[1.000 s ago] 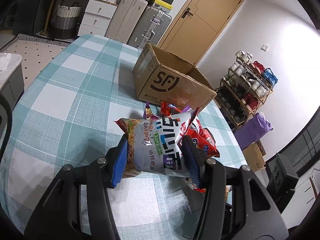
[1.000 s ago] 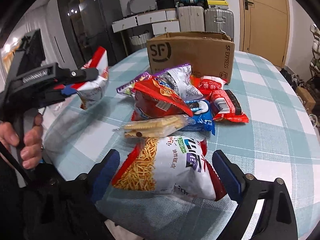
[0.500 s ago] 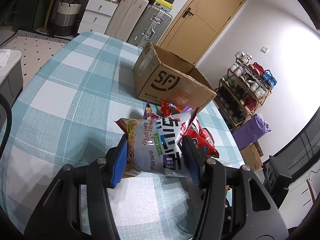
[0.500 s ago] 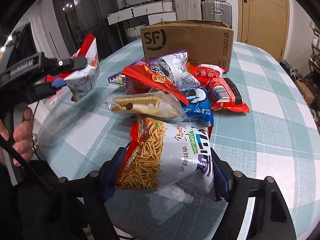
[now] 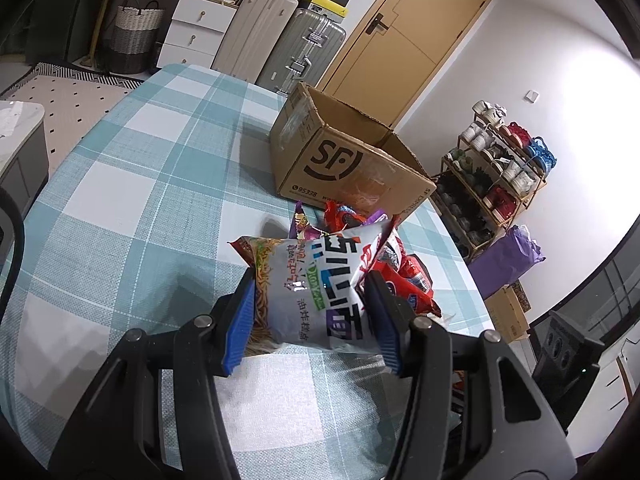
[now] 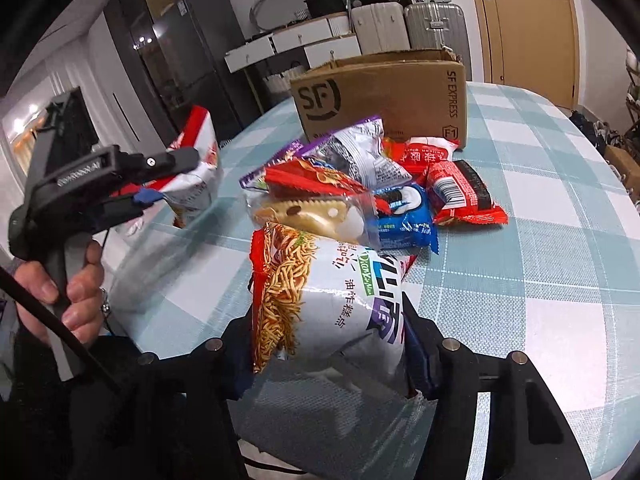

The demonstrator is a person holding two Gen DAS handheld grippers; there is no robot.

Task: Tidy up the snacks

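In the left wrist view my left gripper (image 5: 310,300) is shut on a silver and red noodle snack bag (image 5: 320,276), held above the checked tablecloth (image 5: 120,208). The right wrist view shows that same gripper (image 6: 160,184) at the left with its bag (image 6: 196,160). My right gripper (image 6: 328,320) has a second noodle snack bag (image 6: 340,292) between its blue pads. Its jaws are closing and the pads press into the bag's sides. Behind it lies a pile of snack packs (image 6: 400,200). The open SF cardboard box (image 6: 384,96) stands beyond the pile, also seen from the left (image 5: 340,160).
A person's hand (image 6: 76,292) grips the left gripper's handle at the table's near left edge. Checked cloth lies bare to the right of the pile (image 6: 560,220). Suitcases (image 5: 304,48), white drawers (image 5: 192,24) and a shoe rack (image 5: 500,168) stand beyond the table.
The right jaws have narrowed from wide apart to pressing on the noodle snack bag, which now stands bunched and raised between them. The left gripper and its bag have not moved.
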